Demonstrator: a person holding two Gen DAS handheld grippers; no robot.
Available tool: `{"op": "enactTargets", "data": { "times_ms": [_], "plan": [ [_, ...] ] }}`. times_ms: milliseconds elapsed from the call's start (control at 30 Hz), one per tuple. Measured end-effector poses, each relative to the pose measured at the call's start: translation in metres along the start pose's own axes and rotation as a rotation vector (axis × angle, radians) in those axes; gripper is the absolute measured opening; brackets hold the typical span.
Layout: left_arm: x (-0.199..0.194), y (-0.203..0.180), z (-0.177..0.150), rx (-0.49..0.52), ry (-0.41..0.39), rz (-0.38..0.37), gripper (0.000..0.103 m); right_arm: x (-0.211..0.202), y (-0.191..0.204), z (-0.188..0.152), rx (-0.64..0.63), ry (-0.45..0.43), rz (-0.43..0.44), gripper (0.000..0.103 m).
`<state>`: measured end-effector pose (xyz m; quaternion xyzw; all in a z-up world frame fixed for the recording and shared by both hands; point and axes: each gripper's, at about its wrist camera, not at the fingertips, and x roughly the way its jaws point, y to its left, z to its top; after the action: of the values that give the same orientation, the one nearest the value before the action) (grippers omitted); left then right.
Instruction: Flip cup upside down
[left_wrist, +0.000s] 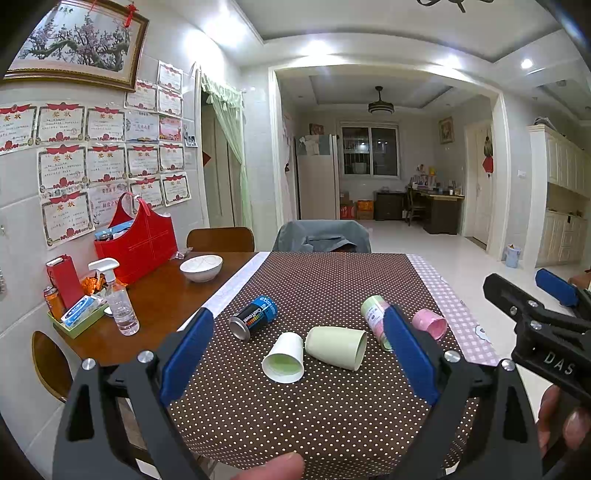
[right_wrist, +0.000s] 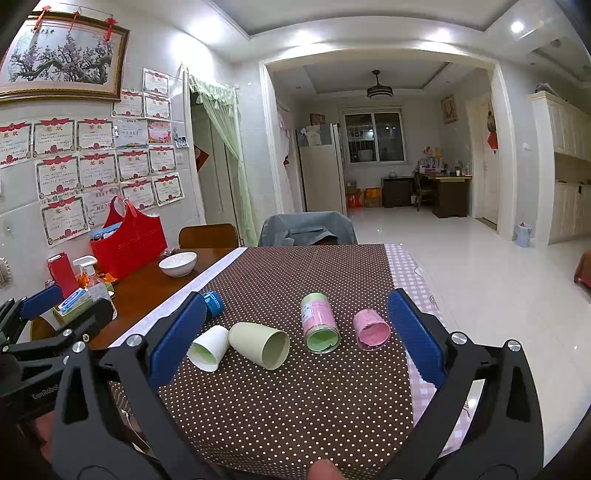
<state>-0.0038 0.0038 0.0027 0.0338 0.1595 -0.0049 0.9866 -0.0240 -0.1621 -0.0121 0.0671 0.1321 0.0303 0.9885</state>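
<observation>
Several containers lie on their sides on the brown dotted tablecloth (left_wrist: 314, 413). A white paper cup (left_wrist: 284, 357) (right_wrist: 207, 349) lies with its mouth toward me, touching a pale green cup (left_wrist: 337, 347) (right_wrist: 260, 345). A small pink cup (left_wrist: 430, 324) (right_wrist: 371, 329) lies at the right. A pink and green can (left_wrist: 375, 319) (right_wrist: 319, 323) and a dark blue can (left_wrist: 254, 317) (right_wrist: 212, 303) lie beside them. My left gripper (left_wrist: 297, 354) is open and empty, above the near cloth. My right gripper (right_wrist: 295, 341) is open and empty, also short of the cups.
A white bowl (left_wrist: 201, 267), a spray bottle (left_wrist: 117, 299), a red bag (left_wrist: 138, 243) and boxes stand on the bare wooden table at the left. A chair with a grey jacket (left_wrist: 321, 236) stands at the far end. The table's right edge drops to the tiled floor.
</observation>
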Motion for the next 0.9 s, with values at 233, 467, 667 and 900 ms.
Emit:
{"op": "enactTargets", "data": {
  "times_ms": [233,467,667,900],
  "plan": [
    [0.013,0.001,-0.011,0.002,0.009,0.001,0.091,0.0,-0.001,0.0,-0.001,0.002,0.0,0.097],
    [0.025,-0.006,-0.015,0.012,0.04,0.0,0.091,0.005,-0.011,-0.001,0.007,0.022,-0.015,0.097],
    [0.048,-0.016,-0.016,0.027,0.094,-0.009,0.091,0.02,-0.029,-0.002,0.021,0.062,-0.039,0.097],
    [0.091,-0.039,-0.024,0.064,0.178,-0.027,0.091,0.048,-0.058,-0.01,0.04,0.125,-0.083,0.097]
  ]
}}
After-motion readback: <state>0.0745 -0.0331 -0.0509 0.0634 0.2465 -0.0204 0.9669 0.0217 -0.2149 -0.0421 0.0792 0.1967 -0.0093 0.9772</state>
